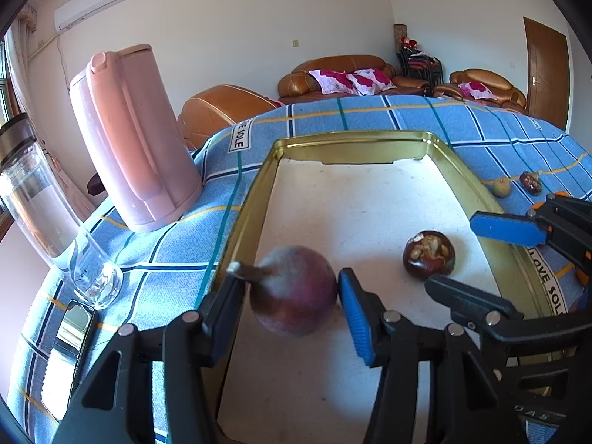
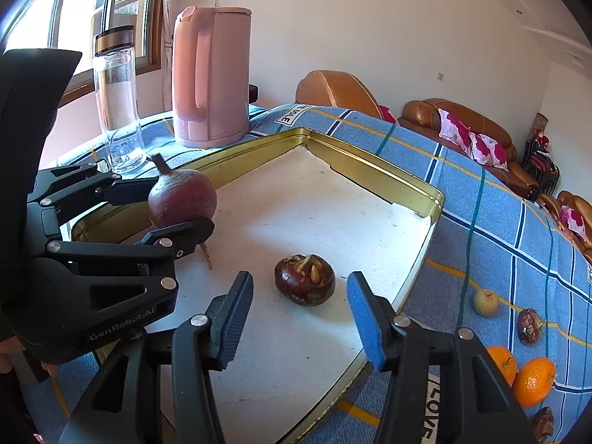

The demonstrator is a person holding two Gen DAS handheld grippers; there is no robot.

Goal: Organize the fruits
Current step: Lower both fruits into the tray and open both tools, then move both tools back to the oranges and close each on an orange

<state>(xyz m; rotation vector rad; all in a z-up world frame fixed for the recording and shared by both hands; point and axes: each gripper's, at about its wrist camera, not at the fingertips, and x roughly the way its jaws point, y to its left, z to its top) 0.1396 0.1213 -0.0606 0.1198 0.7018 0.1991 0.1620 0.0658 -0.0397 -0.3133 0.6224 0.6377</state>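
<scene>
Blue-padded left gripper [image 1: 290, 296] brackets the round purple-red beet-like root [image 1: 294, 288], pads at its flanks, low over the paper-lined gold metal tray [image 1: 462, 170], evidently for deposit. Right gripper [image 2: 299, 314] stands spread and empty around a dark brown water chestnut [image 2: 304, 279] resting inside. Two oranges [image 2: 532, 381] wait outside on the blue checked cloth [image 2: 499, 229].

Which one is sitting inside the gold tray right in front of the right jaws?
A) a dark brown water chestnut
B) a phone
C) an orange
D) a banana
A: the dark brown water chestnut lies on the white floor of the gold tray, just ahead of the right gripper, whose jaws stand apart.
</scene>
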